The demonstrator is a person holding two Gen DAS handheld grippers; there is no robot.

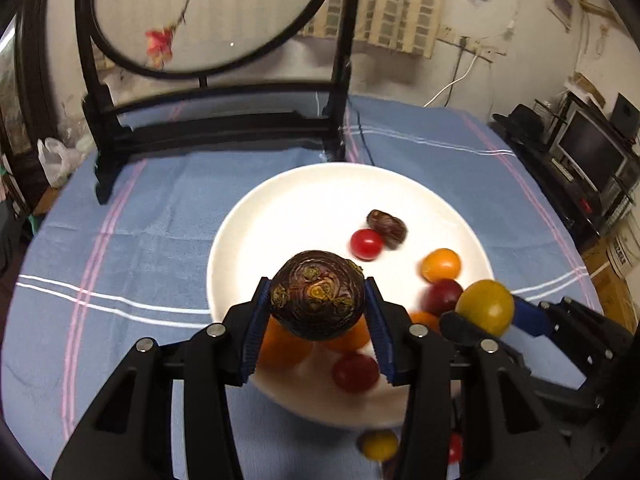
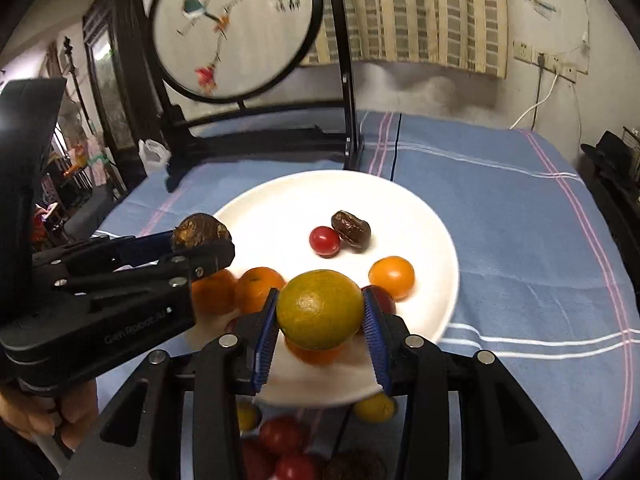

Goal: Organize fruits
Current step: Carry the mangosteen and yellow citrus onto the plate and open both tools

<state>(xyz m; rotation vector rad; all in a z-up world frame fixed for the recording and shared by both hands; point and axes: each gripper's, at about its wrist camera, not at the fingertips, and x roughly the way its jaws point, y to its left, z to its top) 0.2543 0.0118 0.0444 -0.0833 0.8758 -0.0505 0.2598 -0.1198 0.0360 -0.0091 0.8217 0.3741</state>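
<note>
My left gripper (image 1: 317, 310) is shut on a dark brown water chestnut (image 1: 317, 294) and holds it over the near side of the white plate (image 1: 288, 200). It also shows in the right wrist view (image 2: 202, 240), holding the chestnut (image 2: 200, 230). My right gripper (image 2: 320, 316) is shut on a green-yellow mandarin (image 2: 320, 308) above the plate (image 2: 400, 208); it shows in the left wrist view (image 1: 486, 314) too. On the plate lie a red cherry tomato (image 2: 325, 241), a brown date (image 2: 351, 229), an orange tomato (image 2: 391, 276) and oranges (image 2: 258, 288).
A blue cloth (image 2: 500, 220) covers the table. A black-framed round embroidered screen (image 2: 232, 28) stands behind the plate. Loose red tomatoes (image 2: 282, 436) and a yellow one (image 2: 374, 408) lie on the cloth before the plate. A TV shelf (image 1: 592, 152) is at far right.
</note>
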